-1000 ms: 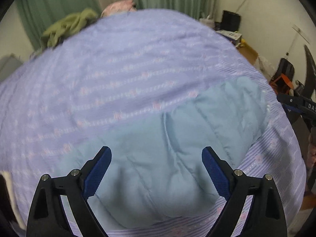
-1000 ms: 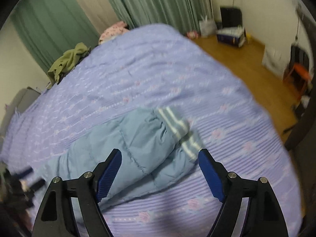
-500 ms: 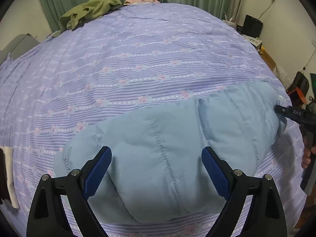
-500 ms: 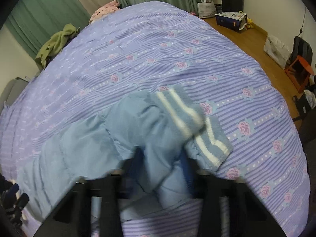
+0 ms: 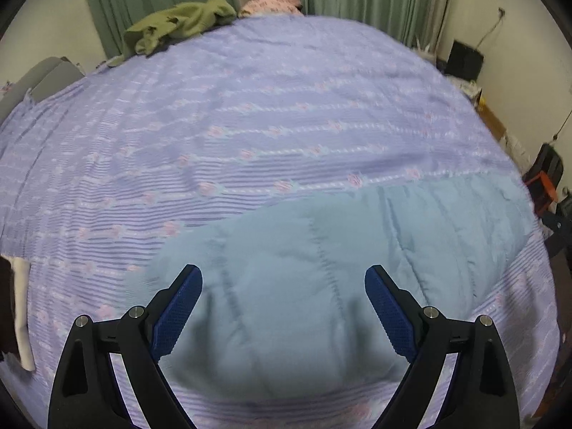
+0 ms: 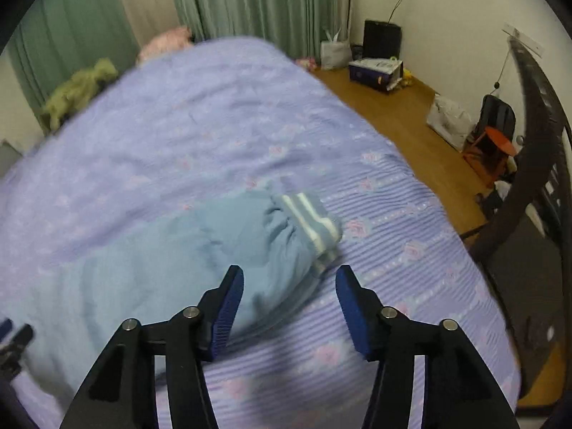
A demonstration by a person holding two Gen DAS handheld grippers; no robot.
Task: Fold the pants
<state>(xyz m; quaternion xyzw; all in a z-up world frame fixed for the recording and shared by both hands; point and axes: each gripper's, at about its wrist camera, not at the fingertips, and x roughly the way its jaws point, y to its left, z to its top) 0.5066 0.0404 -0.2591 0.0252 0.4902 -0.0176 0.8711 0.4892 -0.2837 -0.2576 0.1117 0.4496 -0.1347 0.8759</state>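
Light blue quilted pants [image 5: 332,250] lie folded lengthwise on the purple striped bedspread [image 5: 250,125]. In the right wrist view the pants [image 6: 186,250] end in striped cuffs [image 6: 311,221] at the right. My left gripper [image 5: 282,304] is open and empty, hovering over the left end of the pants. My right gripper [image 6: 289,304] is open and empty, just above the lower edge of the pants near the cuffs. The left gripper also shows at the right wrist view's left edge [image 6: 14,339].
A green garment [image 5: 178,21] and a pink item [image 5: 271,0] lie at the bed's far end by green curtains. A white cloth [image 5: 21,307] lies at the left edge. Wooden floor [image 6: 411,125] with bags, boxes and an orange stool [image 6: 493,146] lies right of the bed.
My right gripper closed on the pants near the cuffs half a second ago and has now opened and pulled back. My left gripper stayed open and shifted over the pants' left end.
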